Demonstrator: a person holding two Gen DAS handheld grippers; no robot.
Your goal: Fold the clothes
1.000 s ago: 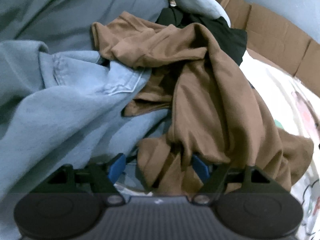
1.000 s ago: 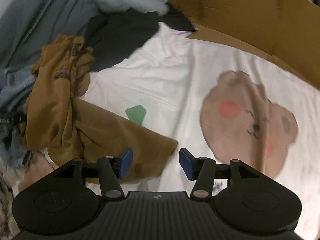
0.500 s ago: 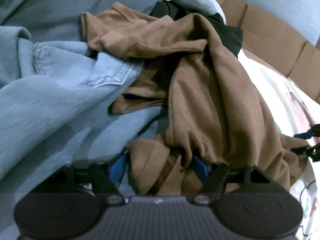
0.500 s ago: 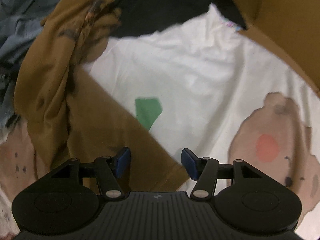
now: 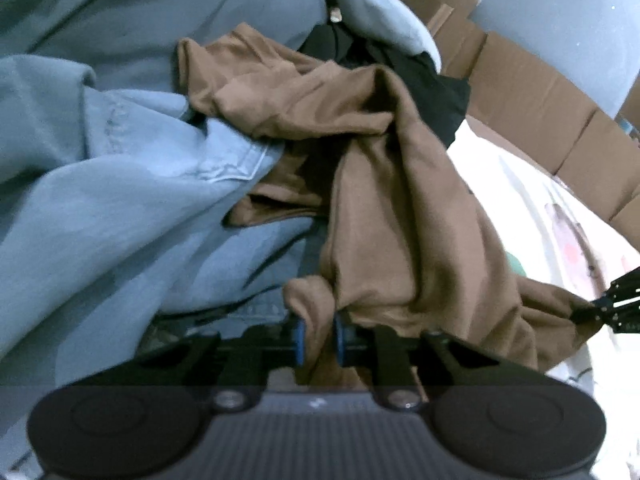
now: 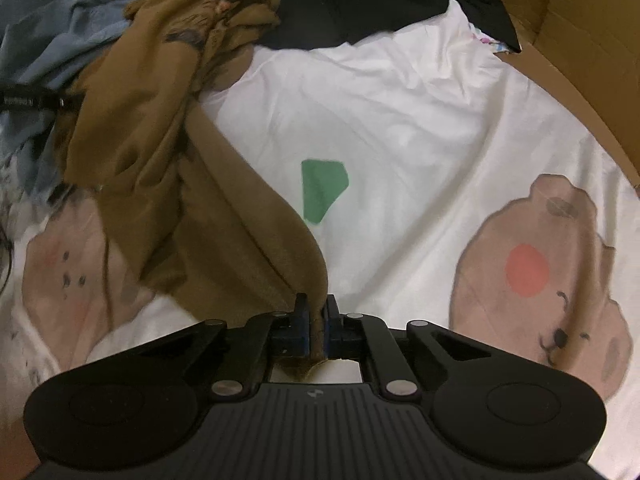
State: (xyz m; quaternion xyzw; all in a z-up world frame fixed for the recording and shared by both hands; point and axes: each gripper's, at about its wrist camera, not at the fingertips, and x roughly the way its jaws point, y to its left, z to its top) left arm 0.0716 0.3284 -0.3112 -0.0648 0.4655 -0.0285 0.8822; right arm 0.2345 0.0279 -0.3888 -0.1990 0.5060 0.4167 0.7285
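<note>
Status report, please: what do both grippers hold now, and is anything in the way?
Left gripper closing on brown shirt. Right gripper shut on its other edge. Shirt bunched, lying partly on denim garment and black garment.

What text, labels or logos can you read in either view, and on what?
Left gripper body: a small pale mark, no letters.
Right gripper body: a small lightning-like mark, no letters.
Black bar at the left edge of the right view: white lettering, too small to read.
Brown shirt: dark print, crumpled, unreadable.
</note>
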